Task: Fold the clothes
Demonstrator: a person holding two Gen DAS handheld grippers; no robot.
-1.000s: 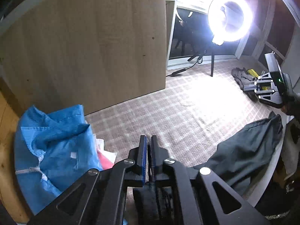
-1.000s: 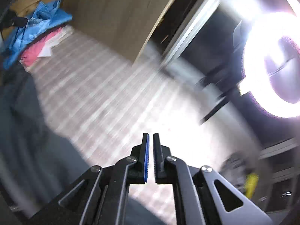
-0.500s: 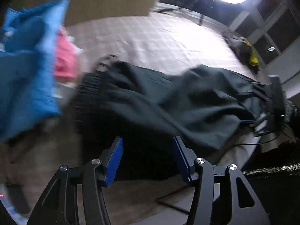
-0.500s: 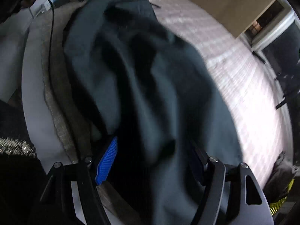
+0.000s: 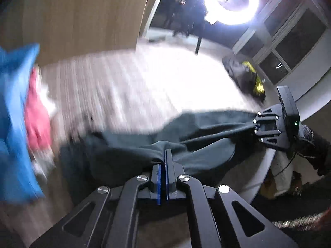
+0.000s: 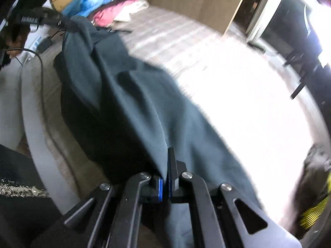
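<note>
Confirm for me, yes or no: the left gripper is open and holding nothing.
No: the left gripper is shut, its blue pads pinching a bunched fold of the dark garment.

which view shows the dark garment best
The right wrist view: the dark garment fills it, running from the right gripper. The left wrist view shows a blurred strip, pinched in the left gripper.

Dark grey-green garment (image 5: 128,155), soft, creased. Stretched between two pinched ends, middle sagging in folds. Hangs along near edge of bed, over checked cover. Same garment (image 6: 128,103) in right view.
</note>
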